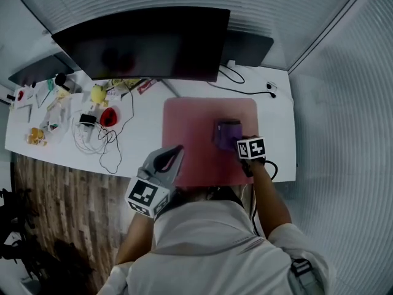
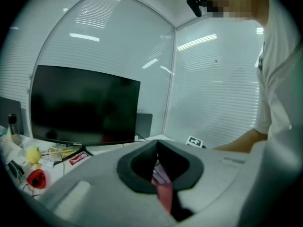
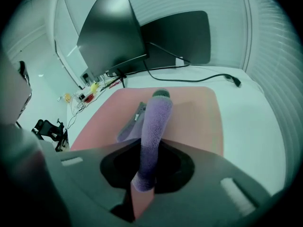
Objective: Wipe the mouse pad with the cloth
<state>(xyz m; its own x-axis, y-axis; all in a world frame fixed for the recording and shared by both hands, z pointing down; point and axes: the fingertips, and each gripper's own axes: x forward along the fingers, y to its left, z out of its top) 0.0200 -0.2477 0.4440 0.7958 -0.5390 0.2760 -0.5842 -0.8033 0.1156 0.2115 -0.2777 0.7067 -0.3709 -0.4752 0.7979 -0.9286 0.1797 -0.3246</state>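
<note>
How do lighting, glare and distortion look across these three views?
Head view: dim, edges darkened, desk bowed by the wide lens. Left gripper view: black corners, ceiling-light streaks glaring on the wall, monitor dark. Right gripper view: evenly lit, strongly curved; cloth sharp mid-length, softer nearest the lens.

Left tool [image 2: 157,144], jaws closed tip to tip, pink mouse pad [image 2: 163,195] glimpsed beneath, dark monitor [image 2: 85,105] behind

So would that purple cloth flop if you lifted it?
Probably floppy: the cloth, pinched in the right gripper, sags in folds onto the mouse pad. Likely light and not slippery, since it looks fuzzy.
</note>
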